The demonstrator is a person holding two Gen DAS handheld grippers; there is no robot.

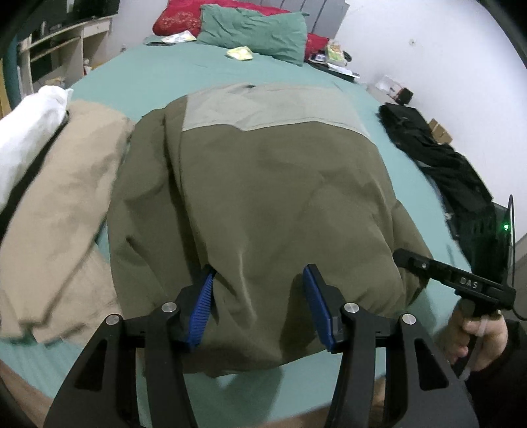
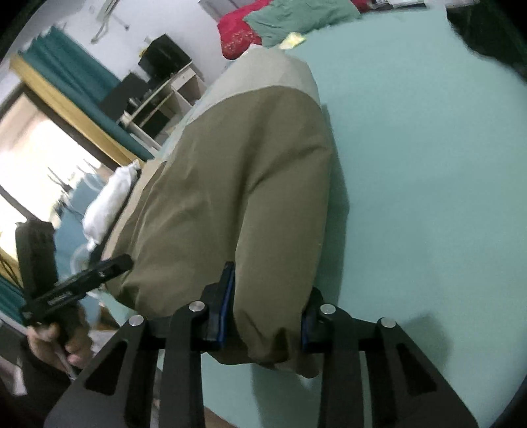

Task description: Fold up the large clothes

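An olive-green jacket [image 1: 263, 197] with a pale grey upper panel lies folded on the teal bed sheet [image 1: 148, 75]. My left gripper [image 1: 258, 307] hovers over its near hem. The blue pads stand apart, with fabric lying loosely between them. In the right wrist view the same jacket [image 2: 237, 197] runs away from me. My right gripper [image 2: 265, 312] has its pads pressed on a bunched near corner of it. The right gripper's black body [image 1: 454, 280] shows at the jacket's right edge, held by a hand [image 1: 477, 339]. The left gripper [image 2: 122, 261] shows at the jacket's left side.
A tan garment [image 1: 66, 197] and a white cloth [image 1: 29, 131] lie left of the jacket. A black garment [image 1: 444, 164] lies on the right side of the bed. A green pillow [image 1: 257, 33] and red pillow [image 1: 178, 16] sit at the head. A desk [image 1: 66, 49] stands far left.
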